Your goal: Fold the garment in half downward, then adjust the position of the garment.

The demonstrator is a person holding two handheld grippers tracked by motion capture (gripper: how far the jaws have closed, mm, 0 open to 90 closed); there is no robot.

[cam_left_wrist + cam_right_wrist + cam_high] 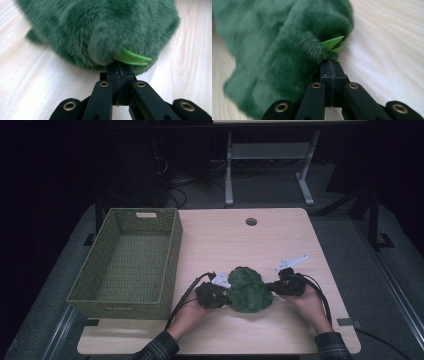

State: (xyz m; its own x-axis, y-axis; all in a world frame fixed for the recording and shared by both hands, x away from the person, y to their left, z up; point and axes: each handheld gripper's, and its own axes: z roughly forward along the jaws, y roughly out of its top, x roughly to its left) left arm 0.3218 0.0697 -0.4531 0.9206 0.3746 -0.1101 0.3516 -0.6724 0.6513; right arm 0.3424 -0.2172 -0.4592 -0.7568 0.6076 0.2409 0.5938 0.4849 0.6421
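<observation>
A dark green furry plush toy (250, 289) lies on the light wooden table (230, 240), near its front edge. My left gripper (226, 295) meets the toy's left side and my right gripper (273, 287) its right side. In the left gripper view the black jaws (117, 68) are pressed together on a furry limb (105, 47) with bright green felt claws (133, 58). In the right gripper view the jaws (331, 65) are likewise shut on a limb (312, 50) beside green claws (333, 42). The fur hides the fingertips.
A green woven basket (127, 260) stands open on the table's left side, overhanging the left edge. A round cable hole (251, 221) sits near the far edge. Cables trail from both grippers toward the person's sleeves. A desk frame (270, 155) stands beyond the table.
</observation>
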